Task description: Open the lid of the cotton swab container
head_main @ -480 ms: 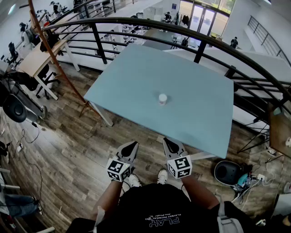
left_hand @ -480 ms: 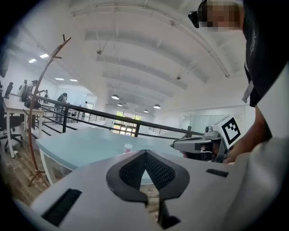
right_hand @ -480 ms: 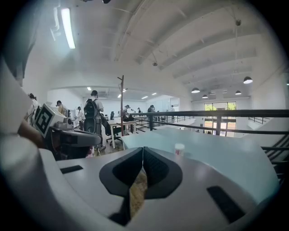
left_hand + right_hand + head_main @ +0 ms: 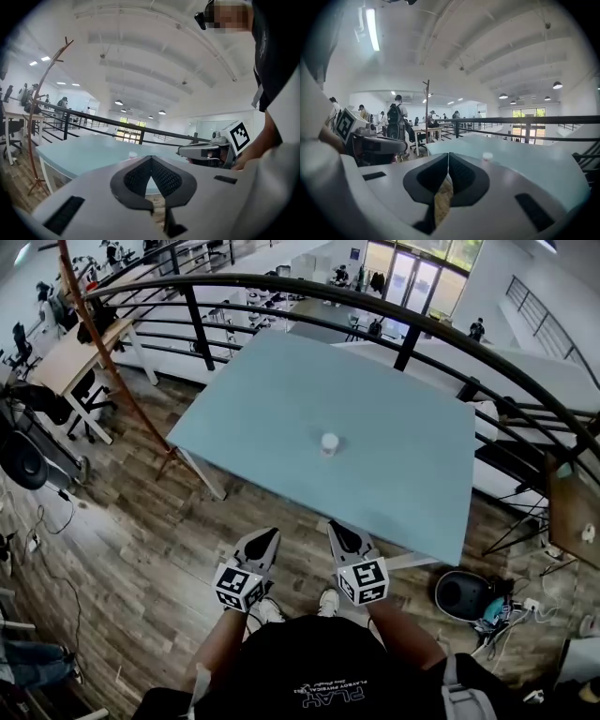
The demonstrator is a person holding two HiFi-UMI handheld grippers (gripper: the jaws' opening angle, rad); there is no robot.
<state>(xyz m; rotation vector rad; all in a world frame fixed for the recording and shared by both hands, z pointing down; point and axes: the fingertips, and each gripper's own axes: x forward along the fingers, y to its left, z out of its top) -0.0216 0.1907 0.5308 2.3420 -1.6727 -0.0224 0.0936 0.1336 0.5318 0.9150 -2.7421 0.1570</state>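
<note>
Far out on the table (image 4: 272, 390) stood the cotton swab container (image 4: 329, 442). The left gripper (image 4: 266, 539) and right gripper (image 4: 340, 534) had jaws pressed together, empty. It seemed best to open them before reaching.

The head view looks steeply down from above the person, with the table (image 4: 375, 427) well off at mid frame and the left gripper (image 4: 271, 534) and right gripper (image 4: 334, 526) low centre. Each gripper view sits close behind its own jaws, facing almost level across the table to the railing (image 4: 525, 120), with the other gripper at its side edge. The head and right gripper views share the container (image 4: 329, 442)
</note>
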